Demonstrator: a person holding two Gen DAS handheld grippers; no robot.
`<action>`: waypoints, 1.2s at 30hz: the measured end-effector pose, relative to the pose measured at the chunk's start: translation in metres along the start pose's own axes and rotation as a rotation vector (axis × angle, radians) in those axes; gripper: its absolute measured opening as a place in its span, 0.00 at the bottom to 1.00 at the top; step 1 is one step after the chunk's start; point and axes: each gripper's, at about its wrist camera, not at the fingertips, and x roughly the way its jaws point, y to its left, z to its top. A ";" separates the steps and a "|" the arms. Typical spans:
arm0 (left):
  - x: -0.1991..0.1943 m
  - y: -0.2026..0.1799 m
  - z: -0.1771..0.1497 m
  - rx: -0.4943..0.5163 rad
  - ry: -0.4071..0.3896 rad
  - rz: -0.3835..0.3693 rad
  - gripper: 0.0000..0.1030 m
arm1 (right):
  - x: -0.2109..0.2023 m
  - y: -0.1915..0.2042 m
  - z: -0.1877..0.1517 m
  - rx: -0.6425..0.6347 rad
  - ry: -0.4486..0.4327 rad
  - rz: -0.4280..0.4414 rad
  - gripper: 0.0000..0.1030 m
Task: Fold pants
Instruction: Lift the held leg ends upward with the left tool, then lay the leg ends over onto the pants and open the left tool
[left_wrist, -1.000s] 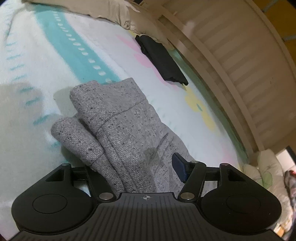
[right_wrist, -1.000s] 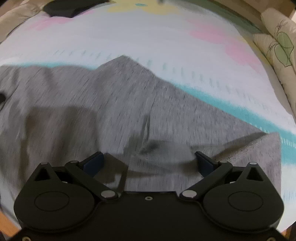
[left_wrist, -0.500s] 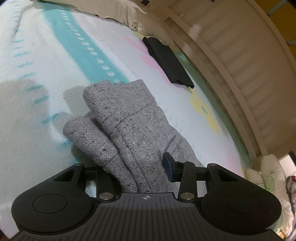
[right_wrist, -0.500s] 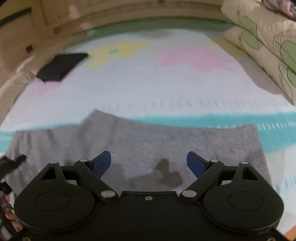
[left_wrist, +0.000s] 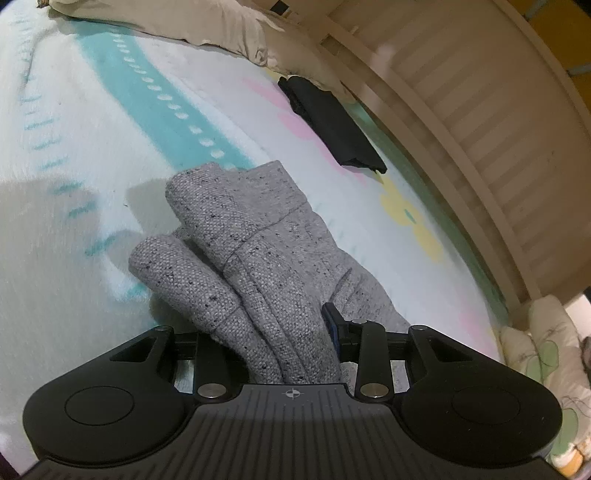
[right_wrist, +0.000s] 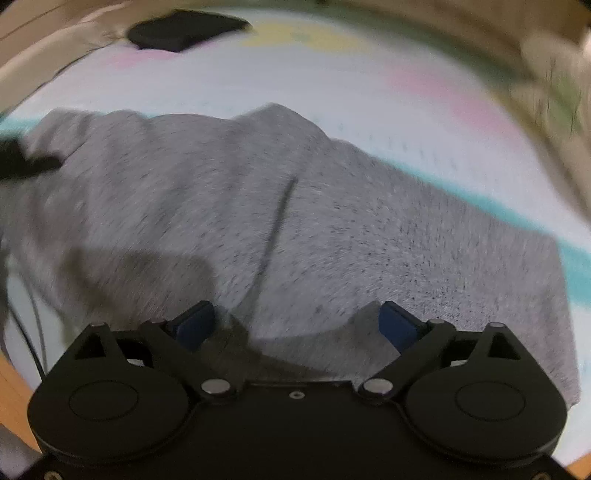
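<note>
Between the closing jaws of the left gripper (left_wrist: 280, 332) bunch the grey pants (left_wrist: 258, 258), stretching rightward under the wide-spread, opening right gripper (right_wrist: 297, 321).

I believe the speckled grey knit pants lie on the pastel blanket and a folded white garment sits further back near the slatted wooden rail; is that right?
Not quite: the folded garment near the slatted wooden rail is black, not white, as the left wrist view shows. The rest holds: the speckled grey knit pants do lie on the pastel blanket.
</note>
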 end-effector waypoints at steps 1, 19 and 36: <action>0.000 0.000 0.000 0.001 -0.001 0.000 0.33 | -0.004 0.005 -0.007 -0.023 -0.033 -0.014 0.94; -0.019 -0.012 -0.003 0.074 -0.062 -0.020 0.27 | -0.024 0.018 -0.019 -0.161 -0.074 0.054 0.88; -0.064 -0.082 -0.015 0.380 -0.168 -0.107 0.22 | -0.027 -0.152 0.024 0.373 0.035 0.132 0.90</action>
